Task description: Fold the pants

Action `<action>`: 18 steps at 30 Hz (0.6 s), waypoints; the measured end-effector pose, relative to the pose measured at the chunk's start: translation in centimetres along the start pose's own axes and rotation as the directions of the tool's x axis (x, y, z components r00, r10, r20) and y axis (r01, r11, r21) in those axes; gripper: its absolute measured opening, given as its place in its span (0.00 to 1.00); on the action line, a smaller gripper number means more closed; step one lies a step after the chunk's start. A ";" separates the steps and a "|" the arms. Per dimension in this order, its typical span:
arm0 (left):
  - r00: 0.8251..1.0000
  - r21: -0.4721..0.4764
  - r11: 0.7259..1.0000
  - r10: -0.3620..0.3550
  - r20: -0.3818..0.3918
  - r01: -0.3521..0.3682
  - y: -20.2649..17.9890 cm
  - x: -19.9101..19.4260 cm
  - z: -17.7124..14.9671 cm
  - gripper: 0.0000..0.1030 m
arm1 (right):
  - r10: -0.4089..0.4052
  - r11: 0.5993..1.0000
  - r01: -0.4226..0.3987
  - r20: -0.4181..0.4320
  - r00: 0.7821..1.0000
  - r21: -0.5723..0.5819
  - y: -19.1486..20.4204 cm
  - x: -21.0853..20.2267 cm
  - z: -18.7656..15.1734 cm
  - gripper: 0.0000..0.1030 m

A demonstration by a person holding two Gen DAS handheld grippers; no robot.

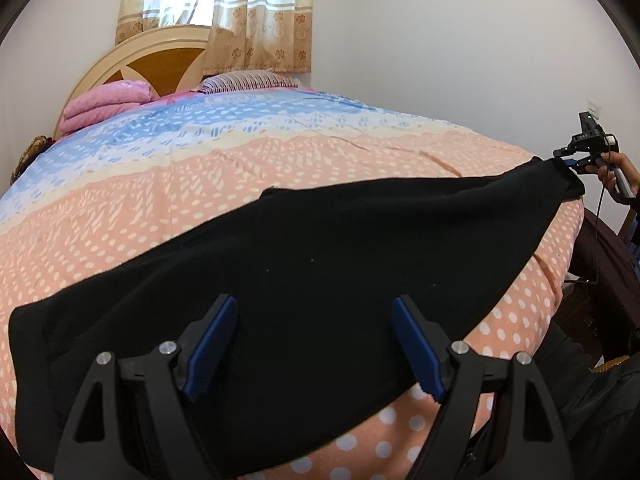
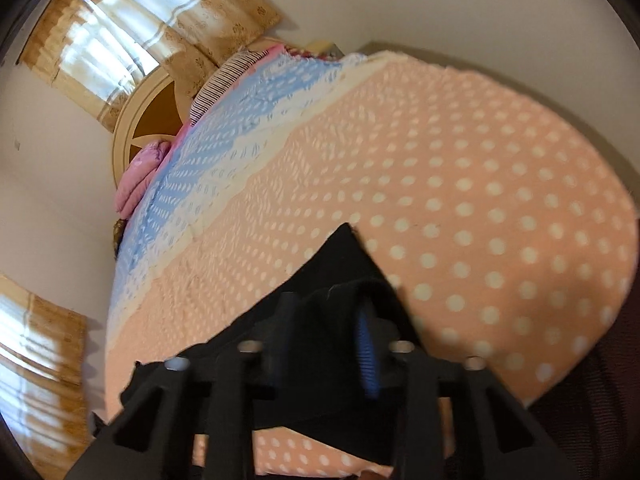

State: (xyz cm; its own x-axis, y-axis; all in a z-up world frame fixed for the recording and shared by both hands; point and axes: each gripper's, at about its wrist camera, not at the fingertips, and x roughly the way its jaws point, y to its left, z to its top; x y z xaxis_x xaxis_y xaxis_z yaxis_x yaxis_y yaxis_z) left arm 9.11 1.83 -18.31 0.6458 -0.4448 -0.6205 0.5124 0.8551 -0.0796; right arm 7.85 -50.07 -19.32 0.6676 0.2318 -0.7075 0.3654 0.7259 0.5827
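Black pants (image 1: 320,240) lie stretched across the peach polka-dot bedspread (image 1: 280,160), running from the near left to the far right edge. My left gripper (image 1: 314,304) hovers open over the pants' near part, with its blue pads (image 1: 216,344) wide apart and nothing pinched. At the far right, my right gripper (image 1: 566,159) clamps the pants' end, with a hand (image 1: 612,176) on its handle. In the right wrist view the right gripper (image 2: 326,312) is shut on bunched black fabric (image 2: 344,256), and that picture is blurred.
A folded pink blanket (image 1: 104,104) and a striped pillow (image 1: 248,80) sit at the headboard (image 1: 160,56), under a curtained window (image 1: 224,8). The bed's right edge drops to dark items on the floor (image 1: 600,280). A white wall stands behind.
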 end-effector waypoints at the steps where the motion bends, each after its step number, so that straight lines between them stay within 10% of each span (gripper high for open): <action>1: 1.000 0.000 1.000 0.001 -0.002 -0.001 0.0 0.1 -0.1 0.80 | -0.006 1.000 0.006 -0.001 1.000 -0.002 0.4 0.3 0.4 0.03; 13: 1.000 -0.014 1.000 0.006 -0.008 -0.007 0.3 0.2 -0.5 0.80 | 0.163 0.947 -0.087 0.232 0.959 -0.309 14.0 -5.7 6.6 0.03; 18: 1.000 -0.018 1.000 -0.001 -0.001 0.001 0.4 0.0 -1.0 0.80 | 0.174 0.942 -0.097 0.221 0.960 -0.321 10.2 -6.2 4.0 0.03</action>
State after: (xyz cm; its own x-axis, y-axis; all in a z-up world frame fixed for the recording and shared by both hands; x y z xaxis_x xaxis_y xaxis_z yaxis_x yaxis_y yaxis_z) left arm 8.77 2.43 -19.09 0.6448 -0.4450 -0.6215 0.5028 0.8593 -0.0937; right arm 10.02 -46.72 -7.36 0.8477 0.2056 -0.4891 0.0712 0.8694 0.4890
